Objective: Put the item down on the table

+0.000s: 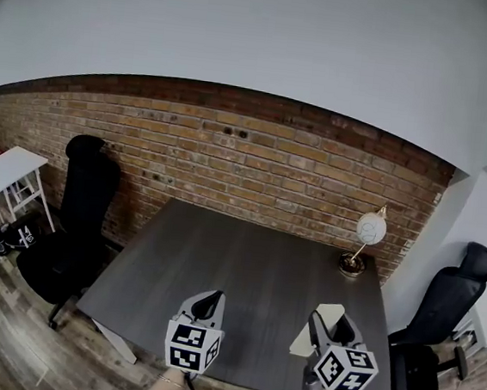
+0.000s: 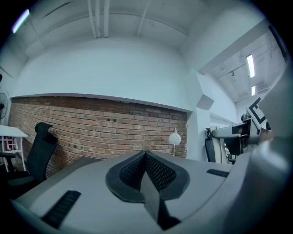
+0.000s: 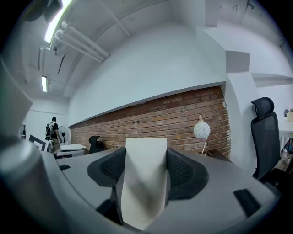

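A flat cream-white item (image 3: 144,180) is clamped between the jaws of my right gripper (image 3: 145,169); in the head view the same item (image 1: 320,326) sticks out ahead of the right gripper (image 1: 331,327), held above the near right part of the dark grey table (image 1: 252,277). My left gripper (image 1: 208,305) hovers over the table's near edge, left of the right one. In the left gripper view its jaws (image 2: 145,171) are pressed together with nothing between them.
A small globe lamp (image 1: 366,234) stands at the table's far right corner. Black office chairs sit left (image 1: 77,216) and right (image 1: 442,323) of the table. A brick wall (image 1: 230,158) runs behind it. A white side table (image 1: 12,172) stands far left.
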Action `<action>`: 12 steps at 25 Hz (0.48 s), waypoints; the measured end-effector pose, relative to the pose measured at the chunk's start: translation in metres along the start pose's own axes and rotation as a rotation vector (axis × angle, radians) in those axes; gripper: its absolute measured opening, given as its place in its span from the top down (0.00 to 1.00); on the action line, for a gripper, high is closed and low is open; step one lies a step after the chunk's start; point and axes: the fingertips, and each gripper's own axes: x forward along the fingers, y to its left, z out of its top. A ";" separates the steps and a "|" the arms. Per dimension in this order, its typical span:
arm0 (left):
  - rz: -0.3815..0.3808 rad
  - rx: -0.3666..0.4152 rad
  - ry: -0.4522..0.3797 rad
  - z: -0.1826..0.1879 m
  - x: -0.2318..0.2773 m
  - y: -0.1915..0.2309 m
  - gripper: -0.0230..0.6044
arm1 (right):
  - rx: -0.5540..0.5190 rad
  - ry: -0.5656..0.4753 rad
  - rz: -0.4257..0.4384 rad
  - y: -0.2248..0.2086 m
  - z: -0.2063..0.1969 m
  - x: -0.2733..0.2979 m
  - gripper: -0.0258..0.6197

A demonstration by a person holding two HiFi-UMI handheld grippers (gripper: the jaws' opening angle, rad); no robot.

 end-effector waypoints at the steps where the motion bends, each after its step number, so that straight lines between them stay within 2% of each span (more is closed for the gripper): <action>1: -0.001 0.001 -0.003 0.002 0.006 0.003 0.94 | -0.004 -0.002 0.000 -0.001 0.004 0.006 0.50; 12: -0.019 0.001 -0.005 0.015 0.068 0.029 0.94 | 0.027 0.010 -0.025 -0.017 0.013 0.063 0.50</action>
